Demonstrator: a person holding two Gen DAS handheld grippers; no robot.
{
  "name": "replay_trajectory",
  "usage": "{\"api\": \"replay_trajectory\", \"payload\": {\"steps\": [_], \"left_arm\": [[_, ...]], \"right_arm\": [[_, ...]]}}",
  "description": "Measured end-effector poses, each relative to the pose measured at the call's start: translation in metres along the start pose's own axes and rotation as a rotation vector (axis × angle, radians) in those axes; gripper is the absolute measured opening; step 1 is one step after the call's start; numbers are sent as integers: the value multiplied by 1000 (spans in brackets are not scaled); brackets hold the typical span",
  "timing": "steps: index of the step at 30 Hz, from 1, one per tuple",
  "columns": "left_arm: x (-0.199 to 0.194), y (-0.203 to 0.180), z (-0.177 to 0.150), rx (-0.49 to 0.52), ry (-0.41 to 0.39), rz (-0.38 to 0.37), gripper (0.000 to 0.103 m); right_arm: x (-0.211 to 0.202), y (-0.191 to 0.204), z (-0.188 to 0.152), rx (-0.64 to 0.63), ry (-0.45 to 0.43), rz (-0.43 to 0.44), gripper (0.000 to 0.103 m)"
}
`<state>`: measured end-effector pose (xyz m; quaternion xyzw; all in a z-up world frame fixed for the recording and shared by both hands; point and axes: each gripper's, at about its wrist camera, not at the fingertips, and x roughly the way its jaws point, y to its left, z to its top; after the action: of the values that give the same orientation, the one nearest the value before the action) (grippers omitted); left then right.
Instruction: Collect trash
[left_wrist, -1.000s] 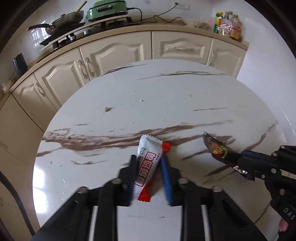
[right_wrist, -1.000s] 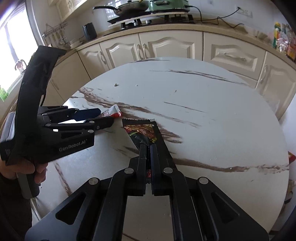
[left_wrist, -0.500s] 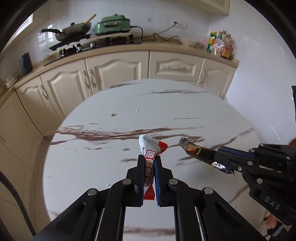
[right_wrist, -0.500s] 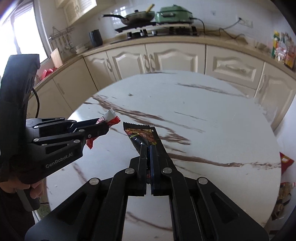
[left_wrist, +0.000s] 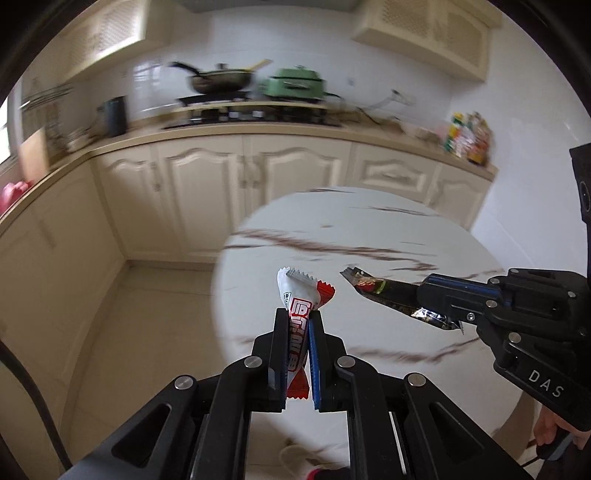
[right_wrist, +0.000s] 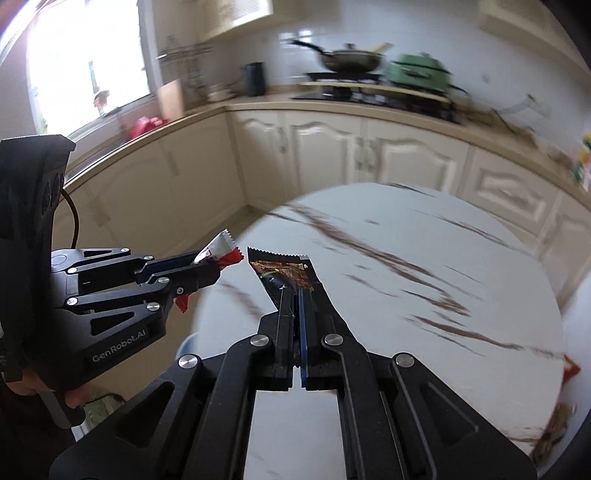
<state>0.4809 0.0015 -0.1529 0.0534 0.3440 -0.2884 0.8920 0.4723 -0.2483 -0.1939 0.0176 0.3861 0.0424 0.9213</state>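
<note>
Two wrappers are up off the round marble desk (left_wrist: 369, 229): my left gripper (left_wrist: 298, 314) has its fingers pinched tight on the red-and-white wrapper (left_wrist: 299, 299), and my right gripper (right_wrist: 295, 291) has its fingers closed on the dark wrapper (right_wrist: 286, 267). I see the two held side by side, near each other but apart, above the desk's near edge. Behind the desk run cream cabinets (left_wrist: 221, 192), with a wok (left_wrist: 221, 79) and a green cooker (left_wrist: 295, 83) on the counter; the surroundings are blurred.
</note>
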Motion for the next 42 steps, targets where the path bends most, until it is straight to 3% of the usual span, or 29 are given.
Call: {"api": "replay_trajectory", "payload": {"steps": [4,8,11,16,24,29,32,37,38,42], "left_arm": [[-43,61,-42,-85,-3,106,6],[-60,115,-85,-181,43,189,6],[-56,152,-124,-253,114,237,6],[-17,193,-191,-368,254,227,6],[66,224,-288,-505,470,163,7],[106,236,-337,-573,574,134,9],[119,243,-352,-599,604,130,16],[130,256,-359,-624,625,167,55],[130,258,-360,-632,620,170,58],[149,264,-324,-680,621,161,68]], "right_arm": [[28,68,8,-85,21,71,3],[72,136,8,-161,66,154,3],[115,185,-3,-217,132,211,3],[200,234,-39,-265,295,274,3],[332,229,-107,-205,533,311,3],[391,211,-134,-147,623,315,3],[419,200,-148,-109,674,331,6],[439,193,-153,-76,691,344,10],[439,190,-154,-73,690,342,15],[430,194,-151,-65,666,335,25]]}}
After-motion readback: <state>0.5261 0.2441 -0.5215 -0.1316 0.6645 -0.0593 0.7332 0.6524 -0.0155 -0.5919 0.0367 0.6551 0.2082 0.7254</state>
